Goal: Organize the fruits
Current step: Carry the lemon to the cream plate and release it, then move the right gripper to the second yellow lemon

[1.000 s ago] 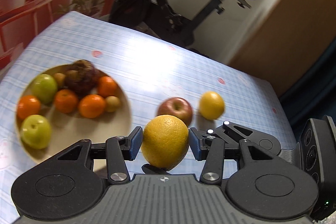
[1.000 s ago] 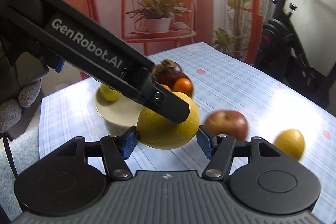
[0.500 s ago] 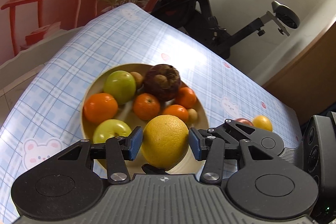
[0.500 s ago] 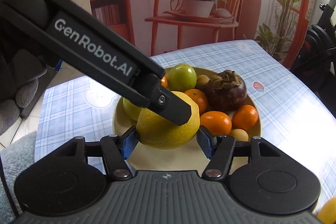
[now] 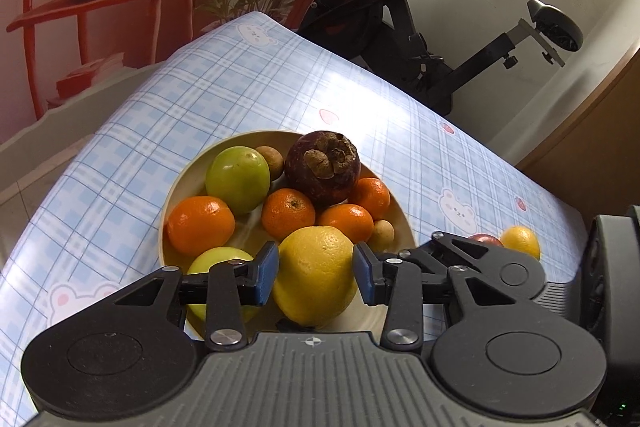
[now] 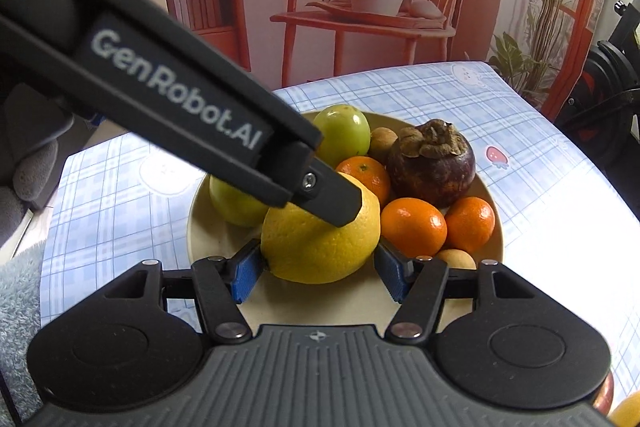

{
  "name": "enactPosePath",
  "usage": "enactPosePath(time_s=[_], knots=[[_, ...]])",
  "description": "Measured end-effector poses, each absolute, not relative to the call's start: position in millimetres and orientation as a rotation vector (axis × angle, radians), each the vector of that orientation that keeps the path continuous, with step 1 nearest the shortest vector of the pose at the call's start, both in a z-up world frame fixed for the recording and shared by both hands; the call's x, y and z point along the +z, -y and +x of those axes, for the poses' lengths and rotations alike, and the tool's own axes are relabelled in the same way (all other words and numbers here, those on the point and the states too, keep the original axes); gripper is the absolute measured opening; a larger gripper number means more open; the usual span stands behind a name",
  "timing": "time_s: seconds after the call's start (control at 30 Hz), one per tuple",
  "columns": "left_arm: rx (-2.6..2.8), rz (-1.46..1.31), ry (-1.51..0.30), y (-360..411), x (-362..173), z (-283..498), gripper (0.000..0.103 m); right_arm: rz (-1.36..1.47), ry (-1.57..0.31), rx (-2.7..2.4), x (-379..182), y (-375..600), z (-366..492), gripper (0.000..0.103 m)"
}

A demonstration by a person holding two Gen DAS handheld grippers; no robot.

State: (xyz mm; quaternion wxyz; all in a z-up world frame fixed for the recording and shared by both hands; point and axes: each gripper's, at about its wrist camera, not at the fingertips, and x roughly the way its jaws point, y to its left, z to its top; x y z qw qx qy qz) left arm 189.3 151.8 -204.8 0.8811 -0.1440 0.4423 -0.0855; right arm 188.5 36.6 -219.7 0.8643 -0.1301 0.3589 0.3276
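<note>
We hold the big yellow citrus between both grippers over the plate's near rim, left gripper closing on it, right gripper pinching its sides; bare plate lies straight below.

Pale blue and white check tabletop with bear and strawberry prints; cream plate at its centre; yellow lemon at 6 o'clock, dark purple mangosteen at 12, green apple at 10
</note>
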Motion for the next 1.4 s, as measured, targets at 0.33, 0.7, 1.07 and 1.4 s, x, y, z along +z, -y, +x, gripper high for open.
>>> enactPosePath(time_s=[0.33,0.7,1.07,1.4], knots=[[-0.12,-0.236,-0.902,-145.2,-196.0,184.2,0.044,-0.154,-0.719,0.608,-211.1,10.9,166.0,0.063],[-0.062,-0.183,-0.894,-136.6,-188.1,174.9,0.045,-0.066,-0.638,0.487,-195.6,68.0,134.1,0.059],[0.003,-0.166,-0.892,-123.6,-184.7,167.1,0.047,-0.019,-0.561,0.374,-185.8,122.1,99.9,0.059],[0.018,-0.158,-0.91,-118.9,-184.4,151.8,0.047,0.025,-0.555,0.294,-192.3,159.3,91.5,0.059]])
